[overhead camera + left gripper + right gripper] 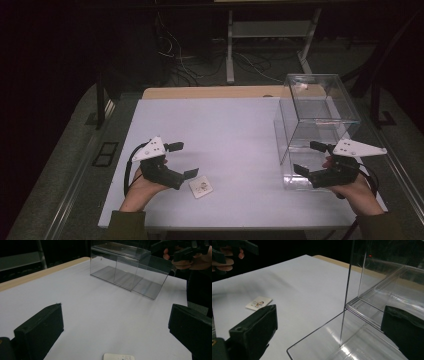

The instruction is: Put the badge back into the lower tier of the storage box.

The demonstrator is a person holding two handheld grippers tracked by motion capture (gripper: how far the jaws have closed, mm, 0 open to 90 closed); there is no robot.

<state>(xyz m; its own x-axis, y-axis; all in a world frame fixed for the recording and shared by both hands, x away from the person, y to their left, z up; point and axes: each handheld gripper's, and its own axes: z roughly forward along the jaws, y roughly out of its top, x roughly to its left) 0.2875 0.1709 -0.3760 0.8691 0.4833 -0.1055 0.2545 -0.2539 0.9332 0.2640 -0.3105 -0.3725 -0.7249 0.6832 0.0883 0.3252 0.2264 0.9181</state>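
A clear plastic box (315,115) stands on the right side of the white table (225,120). A small white card (201,187) lies flat near the front middle. My left gripper (184,160) hovers just left of the card, open and empty; in the left gripper view the card (118,356) lies low between the wide jaws of the left gripper (115,322). My right gripper (306,157) is open at the box's front left corner. In the right gripper view the box's upright edge (344,295) stands ahead between the jaws of the right gripper (328,315), untouched.
The table's wooden back edge (210,92) shows behind the white top. Beyond it on the dark floor stand a frame's legs and loose cables (230,60). Bare white surface spreads between the card and the box.
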